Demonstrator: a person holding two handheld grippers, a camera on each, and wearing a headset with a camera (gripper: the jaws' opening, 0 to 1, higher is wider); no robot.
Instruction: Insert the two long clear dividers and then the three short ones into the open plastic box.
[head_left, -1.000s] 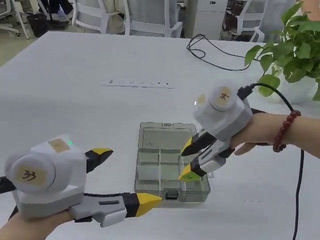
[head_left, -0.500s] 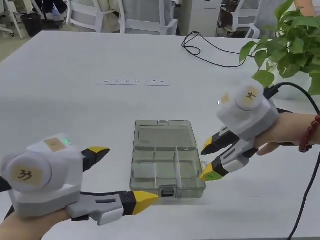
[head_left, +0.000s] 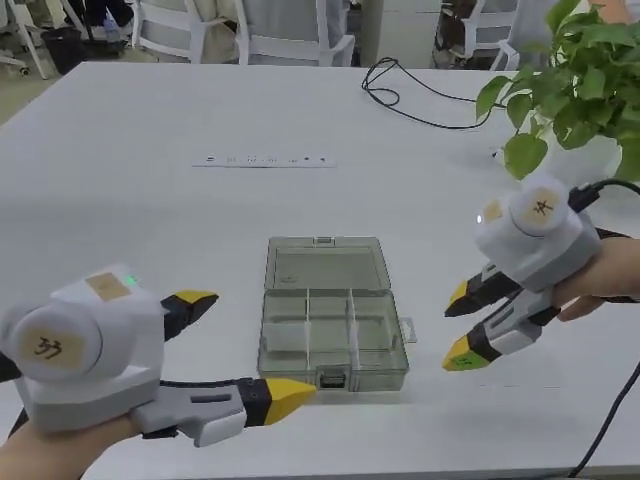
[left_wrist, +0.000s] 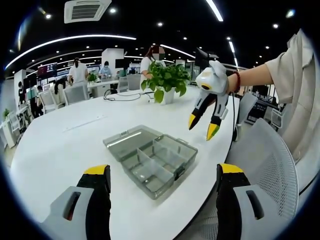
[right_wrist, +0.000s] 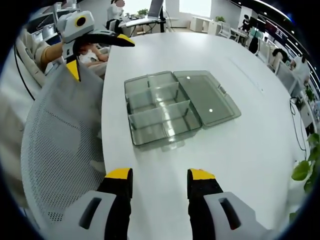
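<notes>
Holding a tool in each hand, the person keeps both off to the sides of the open plastic box (head_left: 330, 325), which sits flat near the front middle of the white tabletop (head_left: 150, 210). Its lid (head_left: 325, 265) is folded back and lies flat on the far side. Clear dividers (head_left: 352, 335) stand upright inside the base and split it into several compartments; their exact number is hard to tell through the clear plastic.

The left hand-held gripper (head_left: 248, 345) is at the lower left of the head view, gripped from behind by the hand and lying roughly level, pointing right toward the box. Its jaws are spread wide with nothing between them. One yellow tip is close to the box's front left corner, and the other is further back and well left of the box.

The right hand-held gripper (head_left: 458, 330) comes in from the right, with the hand behind it. It tilts downward and to the left, its yellow tips aimed at the box's right side but apart from it. Its jaws stand moderately apart and empty, which the right gripper view confirms.

A potted plant (head_left: 575, 85) and a black cable (head_left: 420, 95) lie at the far right of the tabletop, and a white power strip (head_left: 265, 160) lies beyond the box.
</notes>
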